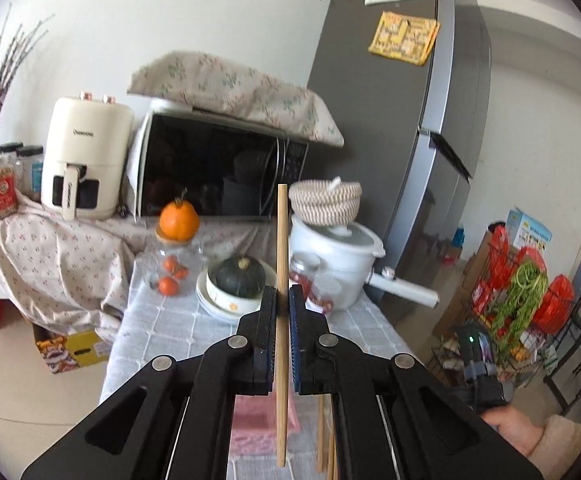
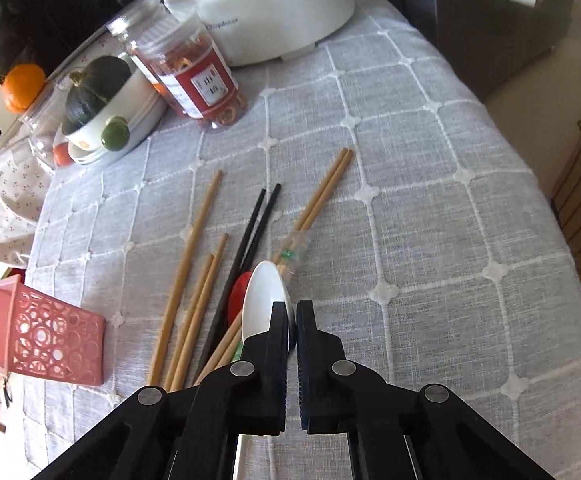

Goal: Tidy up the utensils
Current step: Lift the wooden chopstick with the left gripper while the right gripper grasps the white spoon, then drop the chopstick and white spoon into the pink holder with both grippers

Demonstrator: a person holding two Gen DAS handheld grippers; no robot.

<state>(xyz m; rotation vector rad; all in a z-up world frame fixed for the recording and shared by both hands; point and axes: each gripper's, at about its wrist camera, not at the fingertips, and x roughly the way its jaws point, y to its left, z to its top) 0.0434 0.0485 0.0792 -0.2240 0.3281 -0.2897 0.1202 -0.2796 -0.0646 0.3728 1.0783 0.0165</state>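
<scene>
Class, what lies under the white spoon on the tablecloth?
Under the white spoon a red spoon and wooden chopsticks poke out; the right gripper's fingers hide the rest.

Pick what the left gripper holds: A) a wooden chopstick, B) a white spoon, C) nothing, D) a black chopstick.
A: in the left wrist view the left gripper is shut on a wooden chopstick standing upright between its pads, above the table.
</scene>
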